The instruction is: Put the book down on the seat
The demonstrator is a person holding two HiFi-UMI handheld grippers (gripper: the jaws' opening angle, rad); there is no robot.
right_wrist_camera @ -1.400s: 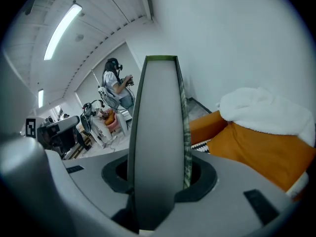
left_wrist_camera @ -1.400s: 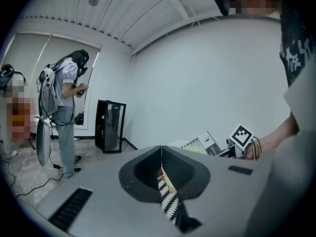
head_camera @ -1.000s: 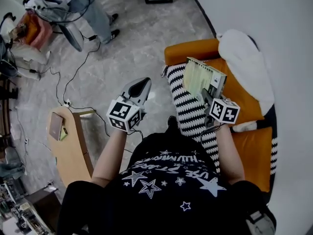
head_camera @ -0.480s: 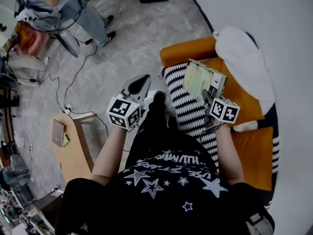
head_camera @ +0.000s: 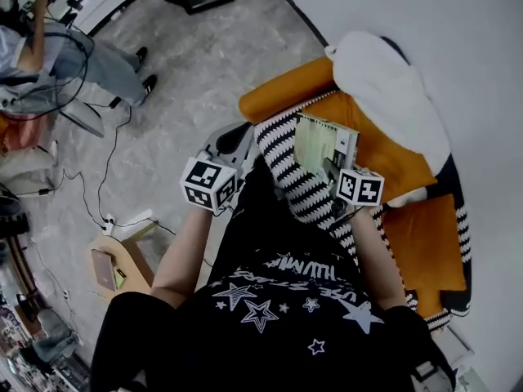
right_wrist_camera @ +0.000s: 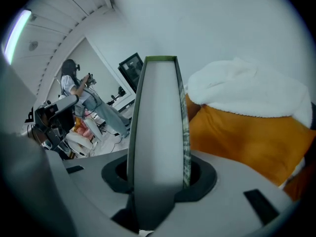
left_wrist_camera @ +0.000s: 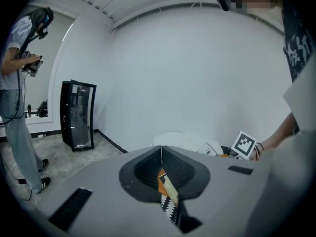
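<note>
The book (head_camera: 317, 141), green-covered with pale page edges, stands upright over the black-and-white striped blanket (head_camera: 288, 178) on the orange armchair seat (head_camera: 384, 158). My right gripper (head_camera: 330, 168) is shut on the book's lower edge. In the right gripper view the book (right_wrist_camera: 155, 132) fills the space between the jaws of the right gripper (right_wrist_camera: 160, 177), page edges toward the camera. My left gripper (head_camera: 233, 141) hangs shut and empty left of the chair's front corner. In the left gripper view, the left gripper (left_wrist_camera: 161, 151) shows its tips meeting in a seam.
A white fluffy cushion (head_camera: 391, 92) lies against the chair's back. A person (head_camera: 69, 55) stands far left among floor cables (head_camera: 106, 170). A small wooden table (head_camera: 122, 260) is at lower left, and a black glass cabinet (left_wrist_camera: 76, 115) stands by the wall.
The armchair has drawn nearer and sits more under my grippers. A dark-trousered leg has come forward between them. The book stays held upright in my right gripper.
</note>
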